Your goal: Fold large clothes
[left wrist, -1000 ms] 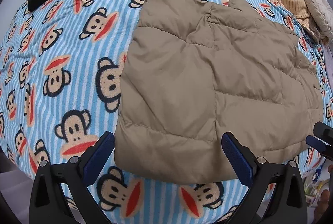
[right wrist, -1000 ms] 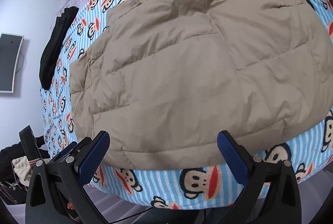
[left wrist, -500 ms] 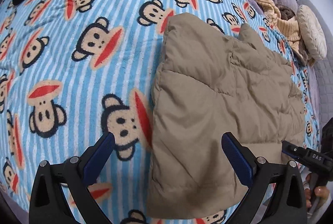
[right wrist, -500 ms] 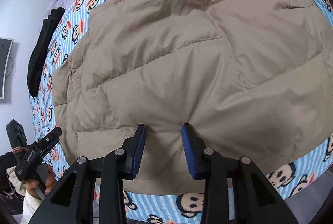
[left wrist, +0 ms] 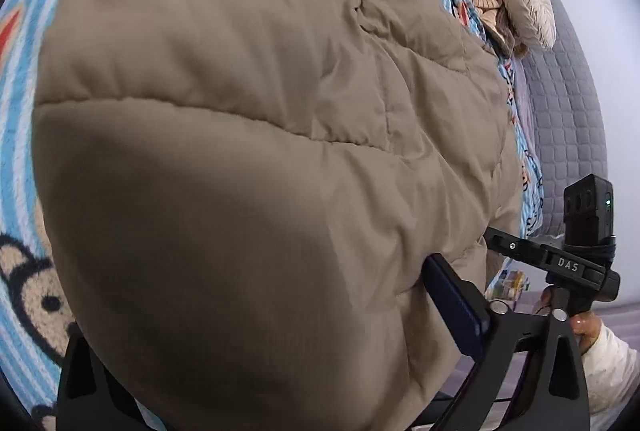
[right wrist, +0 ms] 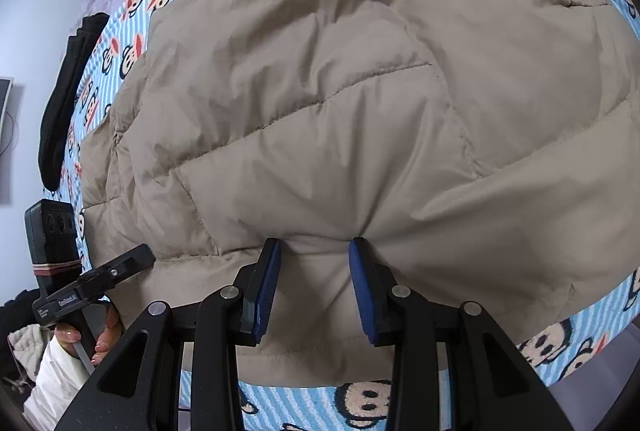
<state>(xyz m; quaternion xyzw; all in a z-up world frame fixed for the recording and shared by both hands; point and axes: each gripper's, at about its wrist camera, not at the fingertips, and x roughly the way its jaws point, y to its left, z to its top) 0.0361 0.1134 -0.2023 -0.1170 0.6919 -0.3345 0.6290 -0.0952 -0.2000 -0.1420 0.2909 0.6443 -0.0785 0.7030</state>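
Both grippers sit at the near hem of the tan puffer jacket (right wrist: 360,103): the right gripper (right wrist: 314,285) pinches a fold of it, while the left gripper (left wrist: 280,331) is smothered in fabric, its grip unclear. Jacket lies on a monkey-print blanket (right wrist: 568,343); beyond, a black garment (right wrist: 64,99).

Right gripper (right wrist: 314,285) fingers pinched nearly together; left gripper (right wrist: 120,263) low alongside, closure unclear.

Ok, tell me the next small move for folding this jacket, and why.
Probably close the left gripper on the hem, then lift both together. The right gripper already pinches the tan puffer jacket at its near edge, while the left gripper's one visible finger stands wide with fabric bulging across it, so its grip looks unsecured.
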